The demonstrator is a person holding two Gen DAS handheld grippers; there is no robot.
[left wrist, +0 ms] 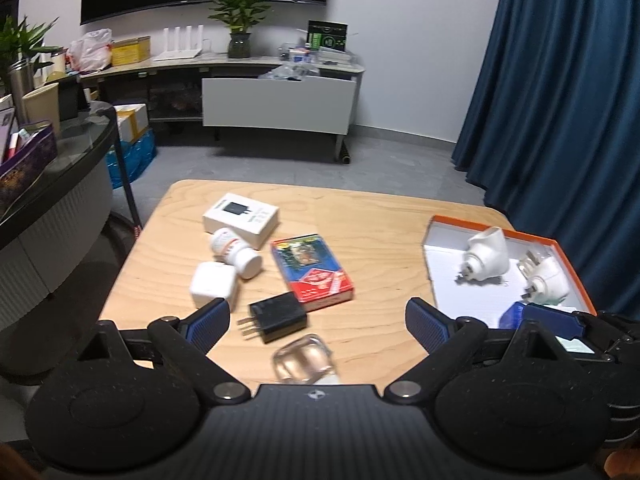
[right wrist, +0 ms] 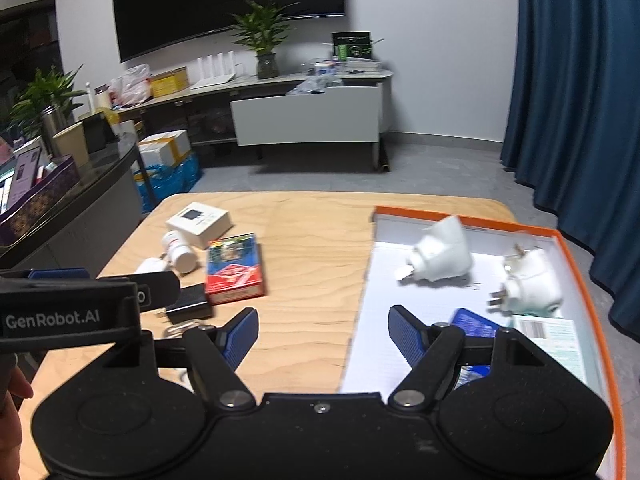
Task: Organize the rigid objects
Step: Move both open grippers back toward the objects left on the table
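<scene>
Both grippers, the left gripper (left wrist: 318, 322) and right gripper (right wrist: 322, 334), had jaws apart, holding nothing. Small black plug charger (left wrist: 277, 317) lay on the wooden table (left wrist: 372, 232), probably waiting for the orange-edged white box (right wrist: 576, 258).

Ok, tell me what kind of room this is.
Probably a living room or a lounge in an office. A big dark screen hangs on the wall above a low media cabinet with a potted plant on it, and a small wooden table stands in front.
</scene>
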